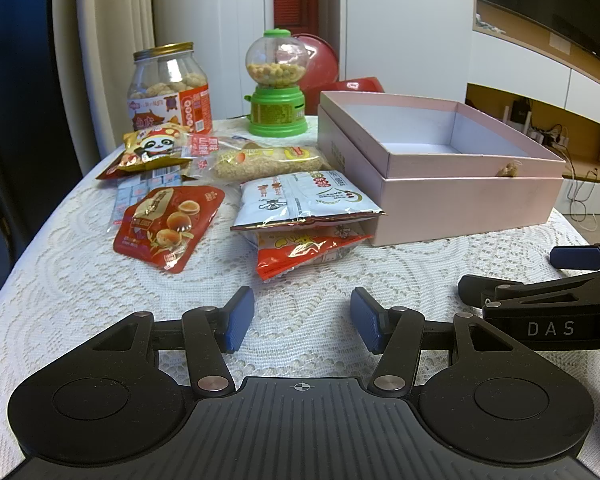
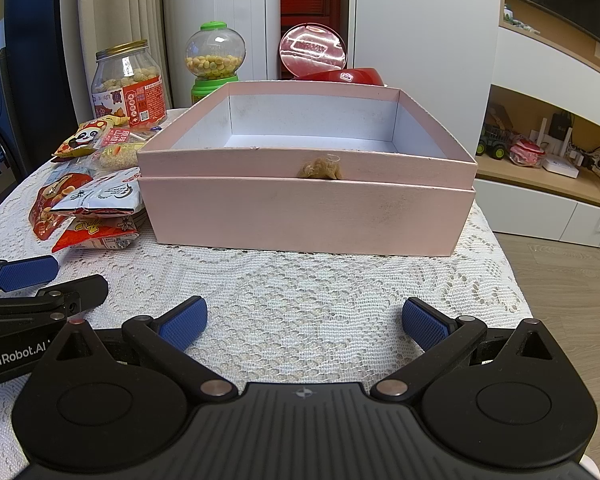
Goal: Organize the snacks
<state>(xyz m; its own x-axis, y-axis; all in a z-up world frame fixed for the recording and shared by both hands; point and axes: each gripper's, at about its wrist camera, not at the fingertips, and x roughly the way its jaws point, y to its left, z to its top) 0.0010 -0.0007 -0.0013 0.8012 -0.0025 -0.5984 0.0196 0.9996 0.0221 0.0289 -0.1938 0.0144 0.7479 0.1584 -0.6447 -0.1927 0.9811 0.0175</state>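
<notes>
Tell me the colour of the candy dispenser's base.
Bright green, matching its cap; the candy dispenser shows best in the left wrist view.

Lace-covered table (image 2: 340,280) bears pink box (image 2: 308,208), snack packets (image 1: 168,226), jar (image 1: 170,88)

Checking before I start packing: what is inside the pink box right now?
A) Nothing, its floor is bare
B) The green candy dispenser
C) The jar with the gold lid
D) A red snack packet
A: the pink box shows only its bare pale floor, while the snack packets lie on the lace tablecloth beside it.
</notes>
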